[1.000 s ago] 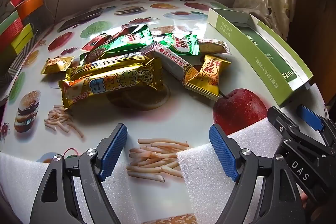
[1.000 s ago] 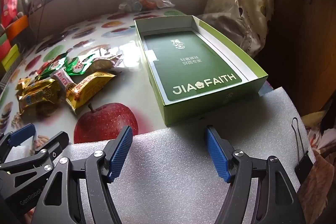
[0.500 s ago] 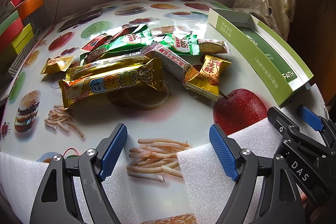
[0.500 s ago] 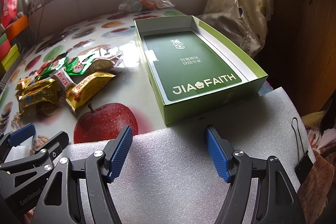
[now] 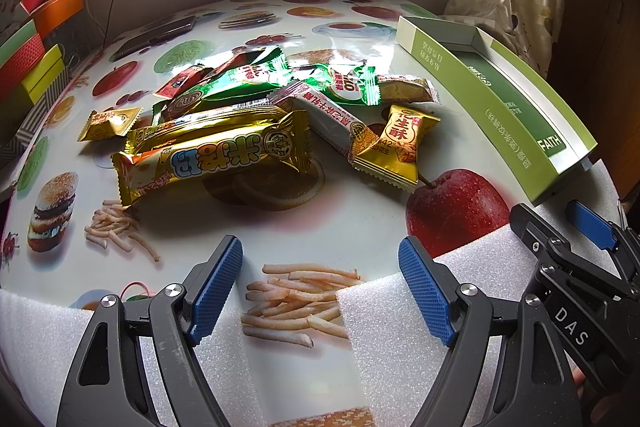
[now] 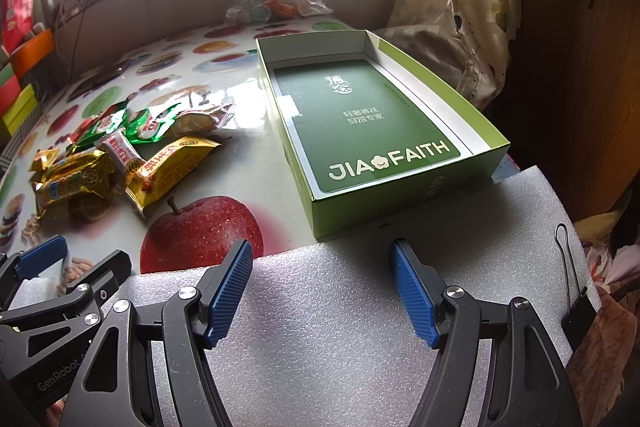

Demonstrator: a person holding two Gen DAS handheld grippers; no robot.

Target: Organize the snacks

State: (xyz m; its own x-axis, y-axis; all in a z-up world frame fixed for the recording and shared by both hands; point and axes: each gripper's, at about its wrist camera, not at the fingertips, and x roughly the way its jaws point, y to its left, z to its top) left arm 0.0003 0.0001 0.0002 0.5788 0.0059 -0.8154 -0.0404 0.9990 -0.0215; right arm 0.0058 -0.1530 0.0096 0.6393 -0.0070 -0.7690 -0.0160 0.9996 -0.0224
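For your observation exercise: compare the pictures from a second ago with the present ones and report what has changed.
Nothing visibly changed. The left claw and right claw hover open and empty over the foam pad, the snack packets lie piled on the table, and the green box holds no snacks.

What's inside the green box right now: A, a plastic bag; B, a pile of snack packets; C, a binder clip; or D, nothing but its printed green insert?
D: the green box holds only its printed insert, while the snacks lie in a pile on the table beside it, outside its walls.
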